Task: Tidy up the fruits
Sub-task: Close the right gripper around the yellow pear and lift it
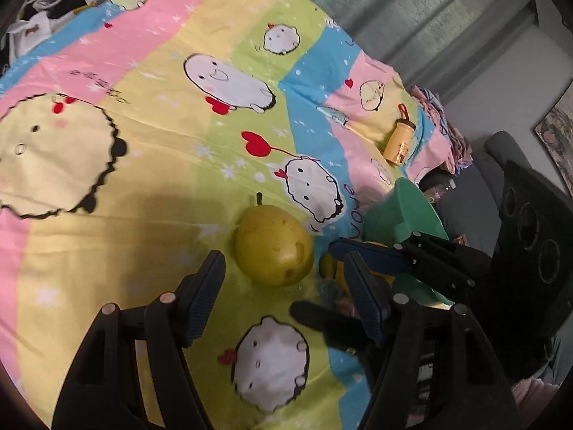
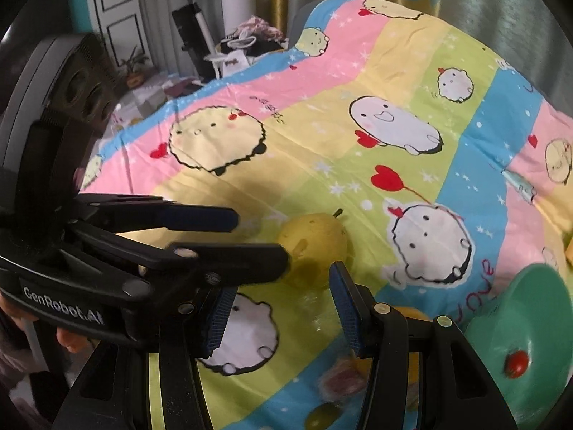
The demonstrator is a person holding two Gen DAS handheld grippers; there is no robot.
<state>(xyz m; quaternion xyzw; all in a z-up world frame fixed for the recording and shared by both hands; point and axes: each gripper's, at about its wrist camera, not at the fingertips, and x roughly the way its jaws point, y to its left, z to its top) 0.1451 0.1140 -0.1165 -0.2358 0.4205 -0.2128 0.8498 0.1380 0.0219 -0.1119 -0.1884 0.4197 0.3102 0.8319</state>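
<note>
A yellow-green pear (image 1: pixel 274 245) with a short stem lies on the cartoon-print cloth (image 1: pixel 150 165). My left gripper (image 1: pixel 286 286) is open just short of the pear, a finger on either side of its near end, nothing between the pads. My right gripper (image 2: pixel 283 308) points down beside it, jaws partly apart. Faint clear plastic (image 2: pixel 315 310) shows in the gap; whether the pads press on it is unclear. Below it blur an orange fruit (image 2: pixel 412 317), something purple (image 2: pixel 340 376) and a green fruit (image 2: pixel 322 417). In the right wrist view the pear (image 2: pixel 315 247) lies beyond the fingertips, with the left gripper (image 2: pixel 247 236) reaching in from the left.
A green bowl (image 2: pixel 530 308) stands right of the pear and holds a small red tomato (image 2: pixel 515 363). A small yellow bottle (image 1: pixel 399 141) lies near the cloth's far right edge. Clothes and clutter (image 2: pixel 250 32) pile up beyond the far end. The bowl (image 1: pixel 404 211) is partly hidden by the right gripper (image 1: pixel 358 286).
</note>
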